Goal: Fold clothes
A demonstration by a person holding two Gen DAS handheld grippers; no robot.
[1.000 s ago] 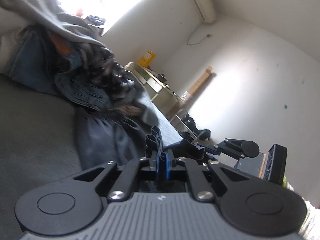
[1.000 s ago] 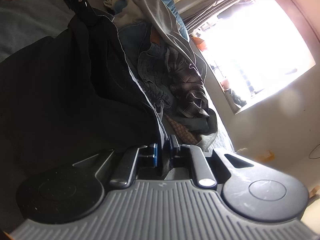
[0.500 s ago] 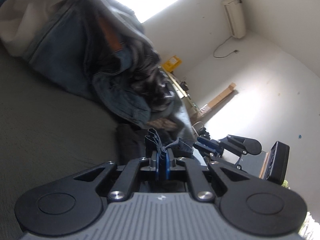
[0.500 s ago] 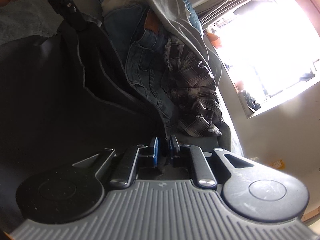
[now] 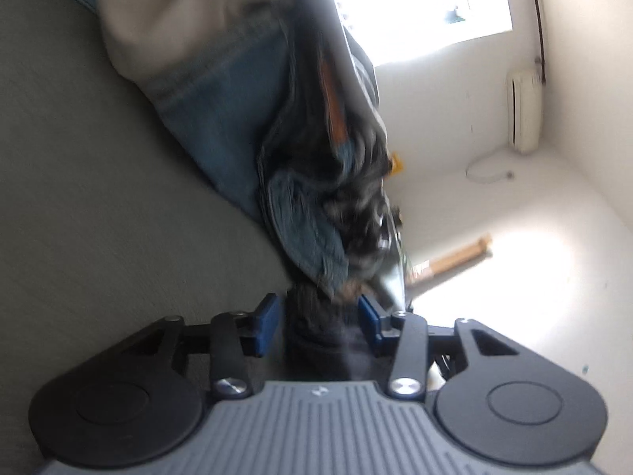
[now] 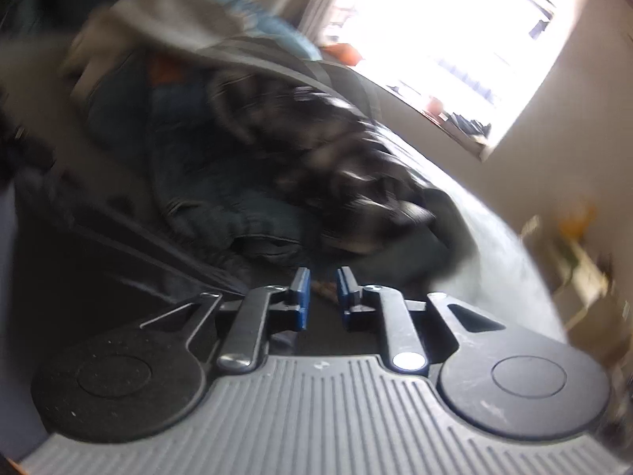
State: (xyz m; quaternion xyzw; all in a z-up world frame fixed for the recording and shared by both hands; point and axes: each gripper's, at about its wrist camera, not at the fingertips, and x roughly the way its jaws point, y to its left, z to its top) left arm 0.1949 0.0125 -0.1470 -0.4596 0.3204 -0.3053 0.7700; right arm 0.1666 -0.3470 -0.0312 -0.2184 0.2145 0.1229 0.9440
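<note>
Dark fabric, the black garment (image 5: 320, 340) I am meant to fold, sits bunched between the blue pads of my left gripper (image 5: 318, 316). Those jaws stand wide apart, so the cloth lies loose in the gap rather than pinched. On the right wrist view the same dark cloth (image 6: 99, 261) spreads low and to the left over the grey bed (image 5: 99, 217). My right gripper (image 6: 323, 297) has its pads a narrow gap apart with nothing between them that I can make out; the view is badly blurred.

Both claws are off the cloth, which fits either a fold just laid down or a fresh grasp about to be taken; I cannot tell which. Whichever it is, I judge the care is the same: keep the edges of the garment lined up and flat, and avoid dragging the bunched part with an open pad, since this limp fabric will crease wherever it is nudged.

What crowds me is the heap just ahead: blue jeans (image 5: 237, 126), a dark checked shirt (image 6: 324, 146) and a pale grey garment (image 5: 170, 19) piled together, touching or nearly touching the black cloth. A stray hem could easily get caught in a pad. Beyond it a bright window (image 6: 447, 31) washes out the far detail.
</note>
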